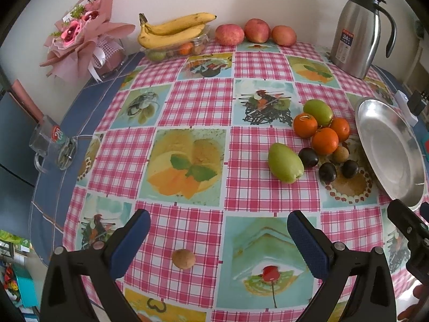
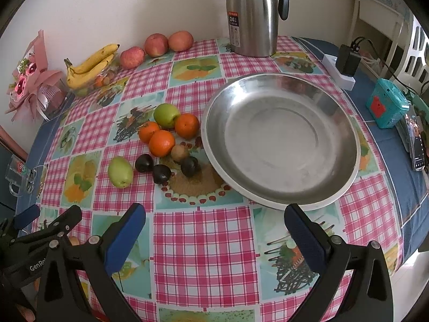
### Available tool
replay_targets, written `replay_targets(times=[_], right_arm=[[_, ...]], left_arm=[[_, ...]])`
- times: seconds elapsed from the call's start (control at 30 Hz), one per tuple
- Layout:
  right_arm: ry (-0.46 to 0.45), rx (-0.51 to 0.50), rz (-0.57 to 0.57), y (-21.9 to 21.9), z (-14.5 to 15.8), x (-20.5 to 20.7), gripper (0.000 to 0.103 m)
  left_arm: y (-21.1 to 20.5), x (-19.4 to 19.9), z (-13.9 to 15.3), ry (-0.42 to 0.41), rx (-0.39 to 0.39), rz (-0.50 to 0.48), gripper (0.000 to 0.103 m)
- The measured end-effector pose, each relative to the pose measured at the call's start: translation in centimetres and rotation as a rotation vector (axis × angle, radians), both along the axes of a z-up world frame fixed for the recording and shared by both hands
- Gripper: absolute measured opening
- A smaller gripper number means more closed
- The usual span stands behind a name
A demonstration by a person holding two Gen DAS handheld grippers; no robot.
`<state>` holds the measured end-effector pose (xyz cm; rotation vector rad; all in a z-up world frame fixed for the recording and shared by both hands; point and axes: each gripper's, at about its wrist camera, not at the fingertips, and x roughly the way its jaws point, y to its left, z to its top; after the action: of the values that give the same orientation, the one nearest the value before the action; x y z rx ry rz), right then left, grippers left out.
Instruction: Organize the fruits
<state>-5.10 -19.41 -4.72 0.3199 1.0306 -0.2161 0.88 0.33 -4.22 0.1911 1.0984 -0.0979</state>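
A steel bowl (image 2: 281, 139) sits empty on the chequered tablecloth, seen again as the steel bowl (image 1: 391, 147) at the right of the left wrist view. Left of it lies a cluster: three oranges (image 2: 161, 143), two green fruits (image 2: 120, 172), three dark plums (image 2: 161, 173) and a brown kiwi (image 2: 180, 152). The same cluster (image 1: 321, 139) shows in the left wrist view. A lone small brown fruit (image 1: 183, 259) lies between the fingers of my open left gripper (image 1: 218, 230). My right gripper (image 2: 214, 222) stands open and empty just before the bowl's near rim.
Bananas (image 1: 171, 29) on a clear box and three apples (image 1: 256, 30) line the back wall. A steel thermos jug (image 2: 252, 13) stands behind the bowl. A pink bouquet (image 1: 80, 37) and glass mug (image 1: 51, 142) are at left; a power strip (image 2: 339, 72) and teal box (image 2: 386, 107) at right.
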Motion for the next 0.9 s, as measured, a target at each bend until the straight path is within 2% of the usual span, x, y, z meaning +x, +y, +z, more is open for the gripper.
replay_targets(times=[0.9], right_arm=[[0.010,0.009,0.008,0.20,-0.33,0.15,0.103]], left_arm=[[0.04,0.19,-0.56,0.024,0.000,0.011,0.103]])
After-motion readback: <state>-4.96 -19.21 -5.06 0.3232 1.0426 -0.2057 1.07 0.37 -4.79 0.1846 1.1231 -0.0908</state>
